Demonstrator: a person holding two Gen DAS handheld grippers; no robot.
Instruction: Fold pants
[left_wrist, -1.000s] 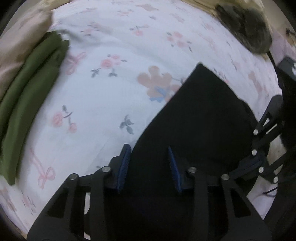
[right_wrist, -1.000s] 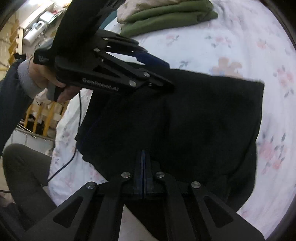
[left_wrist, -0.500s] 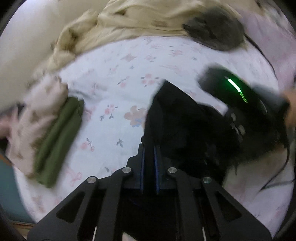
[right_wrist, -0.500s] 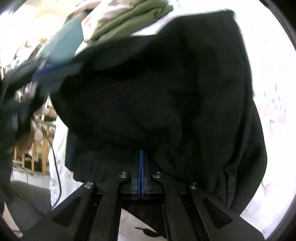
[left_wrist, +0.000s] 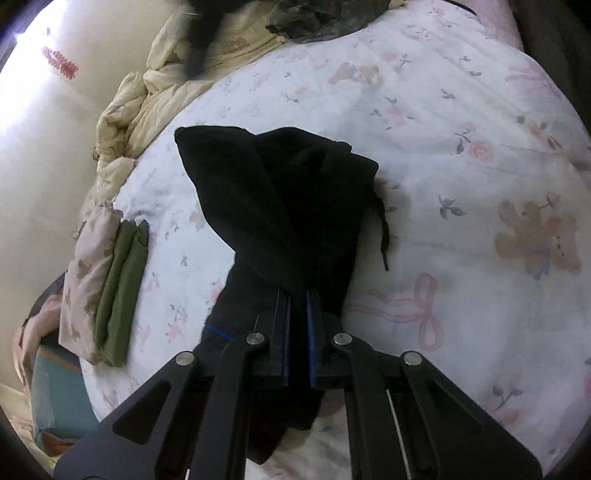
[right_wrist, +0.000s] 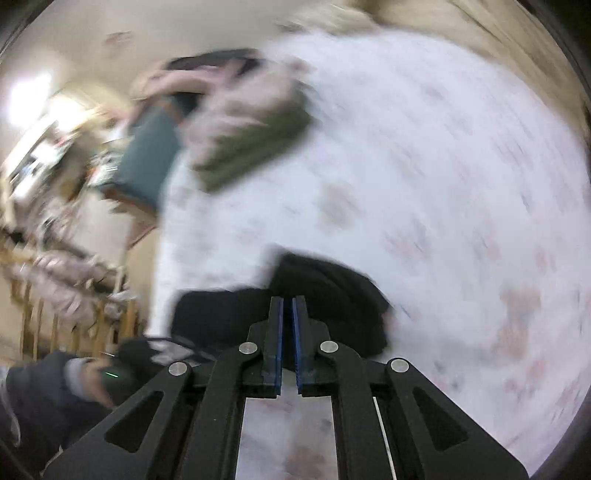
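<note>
Task's thing: black pants, bunched and hanging from the left hand-held gripper over the near-middle of the bed, their far end spread on the floral sheet.
Left hand-held gripper: pads pressed together on a gathered fold of the pants; black cloth fills the narrow slot between them.
Right hand-held gripper: jaws opening, a thin gap showing; in its own blurred view the cloth lies beyond the tips and nothing sits between the pads, so it appears to have let go.
Person: a dark sleeve and a hand at the lower left of the right wrist view, on the handle of the other tool.
Other laundry: a folded green garment and a folded patterned piece just beside it at the left edge of the bed; a crumpled cream quilt at the far left.
Done so far: the pants look doubled over into a thick bundle, judging by the layered edges.
Left to do: the bundle is neither flat nor squared; it probably needs laying down, smoothing, and perhaps one more fold before joining the pile.
</note>
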